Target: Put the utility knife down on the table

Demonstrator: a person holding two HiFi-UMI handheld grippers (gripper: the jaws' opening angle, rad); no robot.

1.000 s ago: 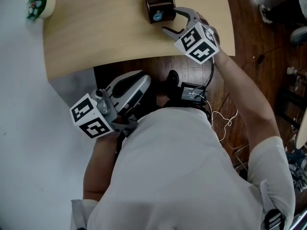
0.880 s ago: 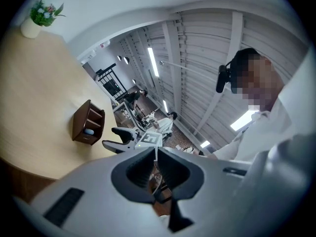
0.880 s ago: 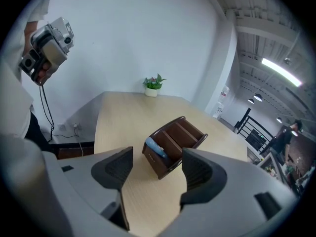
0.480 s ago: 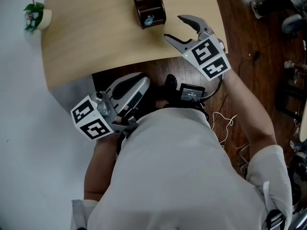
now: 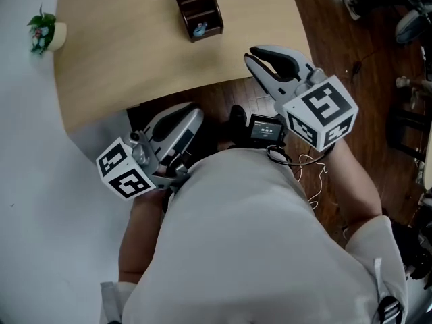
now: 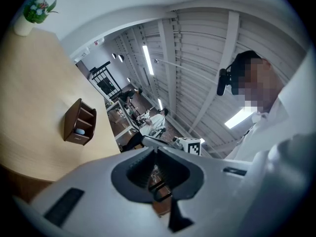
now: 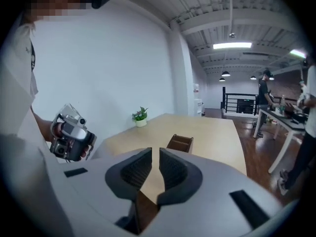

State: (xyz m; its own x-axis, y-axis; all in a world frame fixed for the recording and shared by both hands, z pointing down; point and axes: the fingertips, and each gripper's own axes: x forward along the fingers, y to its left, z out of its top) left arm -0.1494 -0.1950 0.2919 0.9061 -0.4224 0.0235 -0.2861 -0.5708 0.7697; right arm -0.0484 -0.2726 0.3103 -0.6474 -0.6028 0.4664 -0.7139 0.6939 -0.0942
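A dark brown desk organiser stands on the pale wooden table, with a small blue item in its front compartment; I cannot tell what it is. My right gripper hangs above the table's near edge, well short of the organiser. Its jaws are closing, with only a narrow slit between the pads and nothing in it. My left gripper is held low by the person's body below the table edge, shut and empty, pads meeting. The organiser shows beyond the right jaws.
A small potted plant stands at the table's far left corner. A black device with a screen and loose cables hang at the person's waist over dark wood floor. People stand by a bench at the right.
My right gripper drew back from the organiser toward the body, rose and rolled, and its wide-open jaws closed to a slit. The left gripper stayed put.
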